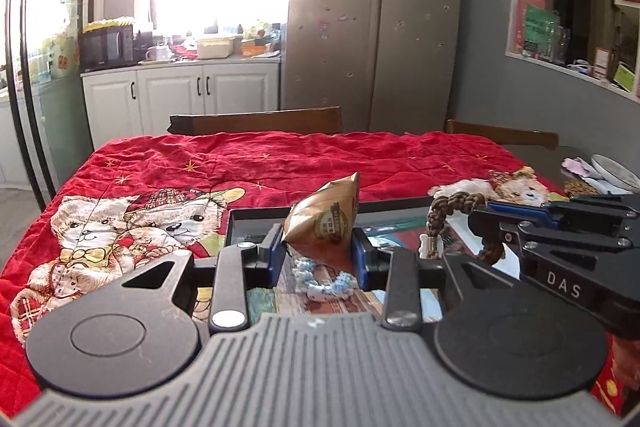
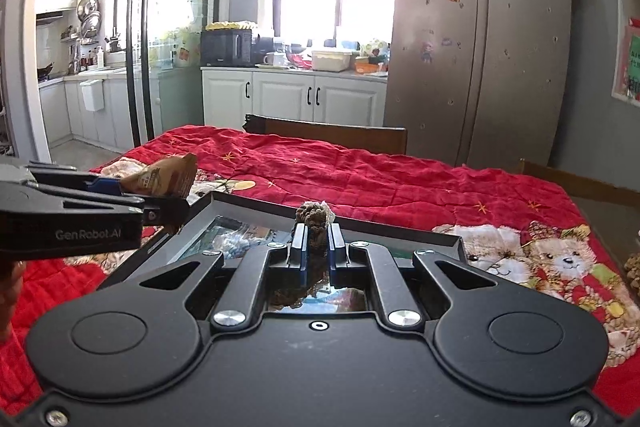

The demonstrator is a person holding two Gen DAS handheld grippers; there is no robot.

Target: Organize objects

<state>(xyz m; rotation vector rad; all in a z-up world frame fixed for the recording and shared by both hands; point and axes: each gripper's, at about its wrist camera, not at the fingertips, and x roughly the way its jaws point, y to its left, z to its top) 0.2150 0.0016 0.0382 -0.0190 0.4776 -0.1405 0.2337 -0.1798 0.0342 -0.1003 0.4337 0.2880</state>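
Note:
My left gripper (image 1: 318,251) is shut on a gold-brown snack packet (image 1: 324,223) and holds it above a black-rimmed tray (image 1: 400,203) with a picture bottom. It also shows in the right wrist view (image 2: 160,195), at the left with the packet (image 2: 168,177). A pale blue beaded bracelet (image 1: 324,281) lies in the tray below the packet. My right gripper (image 2: 318,245) is shut on a brown braided rope (image 2: 314,217) over the tray (image 2: 256,205). In the left wrist view the right gripper (image 1: 486,215) holds the rope (image 1: 452,205) as a loop.
The tray sits on a red teddy-bear quilt (image 1: 260,167) covering the table. Wooden chair backs (image 1: 256,121) stand at the far edge. A plate and small items (image 1: 612,173) lie at the table's right end. A fridge (image 1: 372,19) and kitchen cabinets (image 1: 180,95) stand behind.

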